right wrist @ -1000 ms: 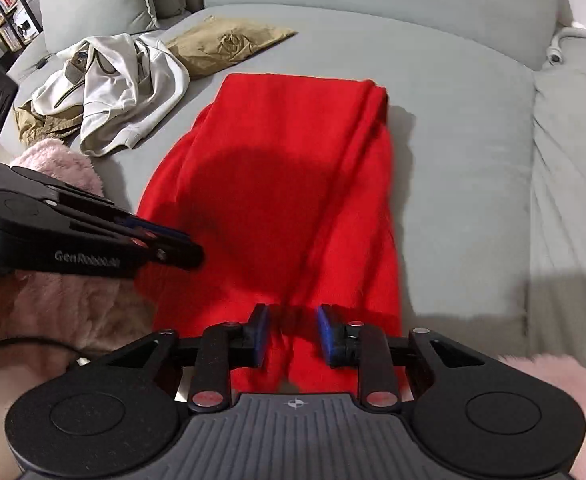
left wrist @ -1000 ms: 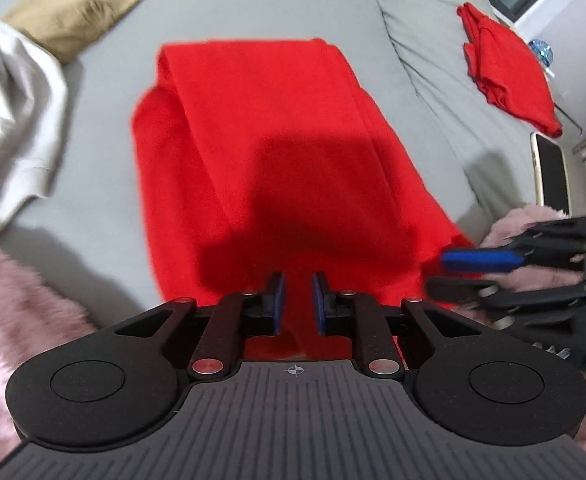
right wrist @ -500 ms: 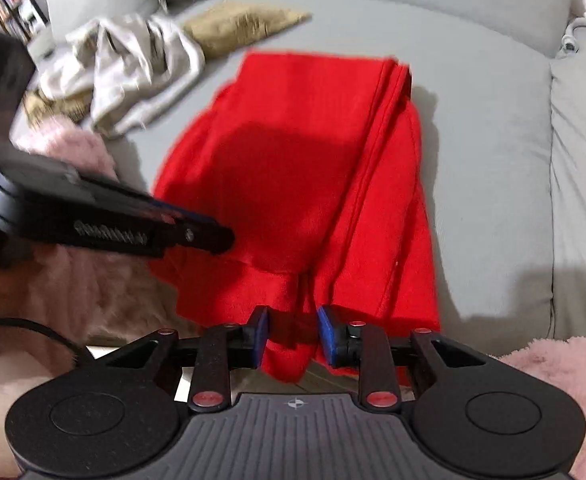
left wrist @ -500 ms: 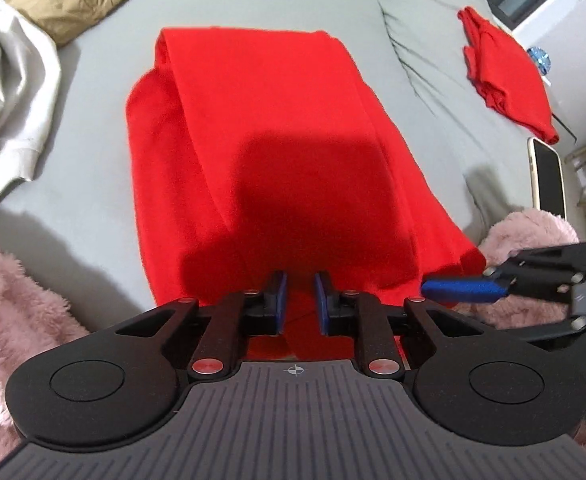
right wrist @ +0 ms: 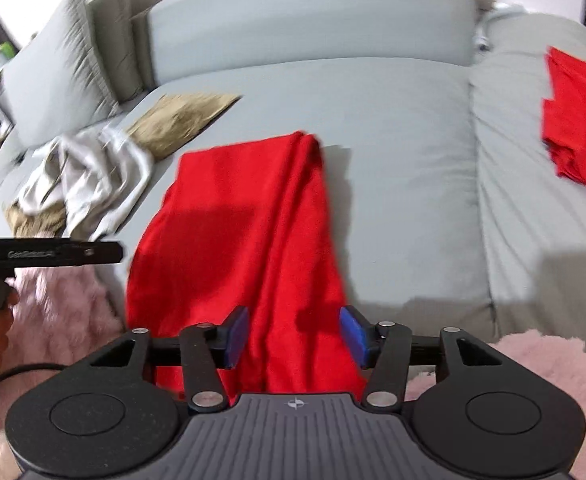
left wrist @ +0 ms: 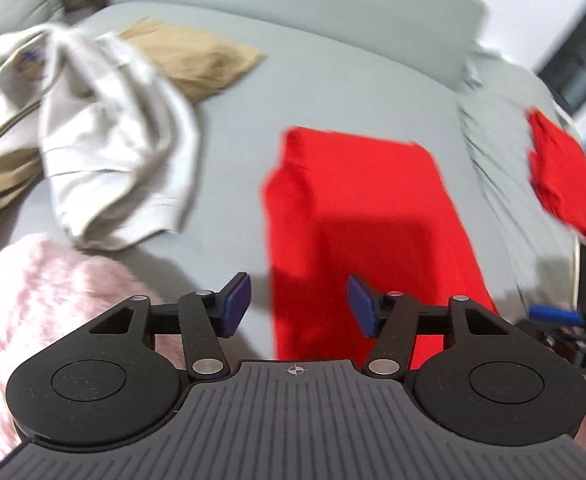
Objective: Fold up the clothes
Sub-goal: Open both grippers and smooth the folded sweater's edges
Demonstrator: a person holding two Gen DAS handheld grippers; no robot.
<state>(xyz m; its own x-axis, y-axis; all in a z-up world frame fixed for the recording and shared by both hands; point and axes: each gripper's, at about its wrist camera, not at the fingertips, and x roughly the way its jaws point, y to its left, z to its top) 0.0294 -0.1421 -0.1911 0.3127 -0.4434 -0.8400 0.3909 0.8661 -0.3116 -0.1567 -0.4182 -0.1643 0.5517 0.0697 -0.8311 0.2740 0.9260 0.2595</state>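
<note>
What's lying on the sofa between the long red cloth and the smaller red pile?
Only bare grey sofa separates the long red cloth from the smaller red pile, clearest in the right wrist view.

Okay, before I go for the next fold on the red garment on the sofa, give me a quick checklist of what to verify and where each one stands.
1. Left gripper let go: ok. Its jaws have just been opening; the pads press on nothing.
2. Right gripper let go: ok. Its jaws have just been opening, clear of the cloth.
3. Red garment flat on the sofa: ok, a long strip, its near end hanging over the front edge.
4. Edges lined up: cannot tell, the pictures are blurred.
5. Room around it: ok, the white garment lies apart to the left.
6. Folded red pile untouched: ok, off to the right.
</note>
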